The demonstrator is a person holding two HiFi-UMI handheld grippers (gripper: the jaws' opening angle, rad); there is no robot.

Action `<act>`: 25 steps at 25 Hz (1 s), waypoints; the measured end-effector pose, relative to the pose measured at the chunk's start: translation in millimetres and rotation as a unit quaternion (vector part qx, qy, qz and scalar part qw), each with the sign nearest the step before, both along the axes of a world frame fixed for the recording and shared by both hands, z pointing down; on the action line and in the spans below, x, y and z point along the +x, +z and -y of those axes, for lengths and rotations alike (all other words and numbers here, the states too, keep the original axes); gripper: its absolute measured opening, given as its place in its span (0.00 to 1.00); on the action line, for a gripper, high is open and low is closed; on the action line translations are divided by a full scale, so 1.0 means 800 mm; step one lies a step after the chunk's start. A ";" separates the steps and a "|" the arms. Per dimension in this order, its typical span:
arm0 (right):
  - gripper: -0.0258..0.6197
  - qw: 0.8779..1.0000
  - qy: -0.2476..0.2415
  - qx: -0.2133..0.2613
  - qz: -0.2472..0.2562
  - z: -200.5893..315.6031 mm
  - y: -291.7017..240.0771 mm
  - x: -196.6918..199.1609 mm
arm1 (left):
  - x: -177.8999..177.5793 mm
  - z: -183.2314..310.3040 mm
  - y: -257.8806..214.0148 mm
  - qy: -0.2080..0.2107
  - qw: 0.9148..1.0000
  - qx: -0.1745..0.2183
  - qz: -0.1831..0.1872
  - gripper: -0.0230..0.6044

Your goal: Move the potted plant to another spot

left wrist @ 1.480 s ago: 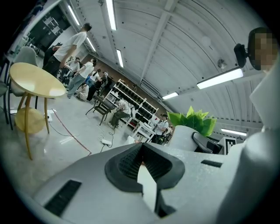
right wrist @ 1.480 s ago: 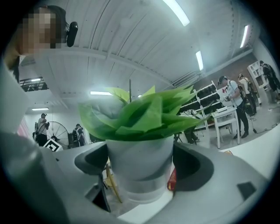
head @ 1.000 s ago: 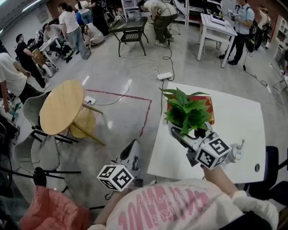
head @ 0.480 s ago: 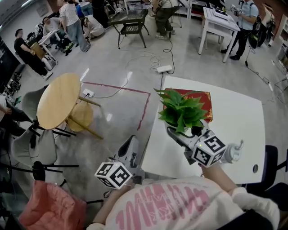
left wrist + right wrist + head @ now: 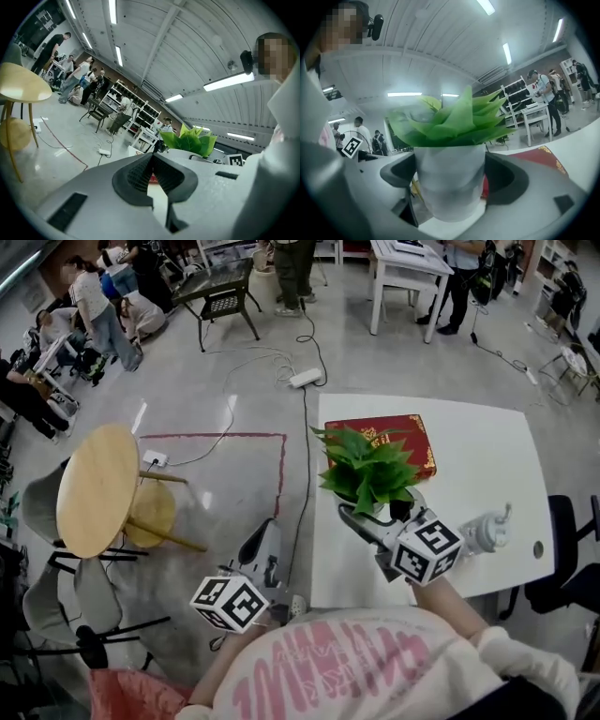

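The potted plant, green leaves in a white pot, is at the near left part of the white table. My right gripper is shut on the pot, one jaw on each side. The pot's base is close over the tabletop; I cannot tell whether it touches. Its leaves overlap the front left corner of a red book. My left gripper is shut and empty, off the table's left edge above the floor. In the left gripper view its pads meet, and the plant shows beyond.
A round wooden table and chairs stand at the left. A power strip with cables and red tape lines lie on the floor. A black chair is at the table's right. People and other tables fill the back of the room.
The right gripper has come down with the plant, from above the red book toward the table's near left. The left gripper has shifted a little beside the table edge.
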State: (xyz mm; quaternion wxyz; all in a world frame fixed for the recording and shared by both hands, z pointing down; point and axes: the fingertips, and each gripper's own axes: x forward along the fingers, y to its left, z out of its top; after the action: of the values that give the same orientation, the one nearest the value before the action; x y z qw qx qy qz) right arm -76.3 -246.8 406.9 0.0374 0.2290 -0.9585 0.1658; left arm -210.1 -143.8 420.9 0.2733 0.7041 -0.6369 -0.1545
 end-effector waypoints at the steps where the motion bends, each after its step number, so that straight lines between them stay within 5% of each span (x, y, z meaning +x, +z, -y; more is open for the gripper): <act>1: 0.77 1.000 0.015 -0.002 -0.002 -0.001 0.003 -0.002 | -0.006 0.003 0.001 0.014 1.000 -0.001 0.000 0.04; 15: 0.77 0.992 0.110 -0.027 -0.049 -0.001 0.050 -0.024 | -0.046 0.030 0.026 0.102 0.994 -0.013 -0.020 0.04; 25: 0.77 0.987 0.124 -0.041 -0.092 0.009 0.098 -0.027 | -0.077 0.032 0.032 0.083 0.996 -0.021 -0.016 0.04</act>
State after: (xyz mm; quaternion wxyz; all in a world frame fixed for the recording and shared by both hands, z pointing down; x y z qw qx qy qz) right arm -97.8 -254.0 485.0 0.1137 0.3587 -0.9074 0.1870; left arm -272.0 -169.0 446.8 0.3107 0.7458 -0.5750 -0.1292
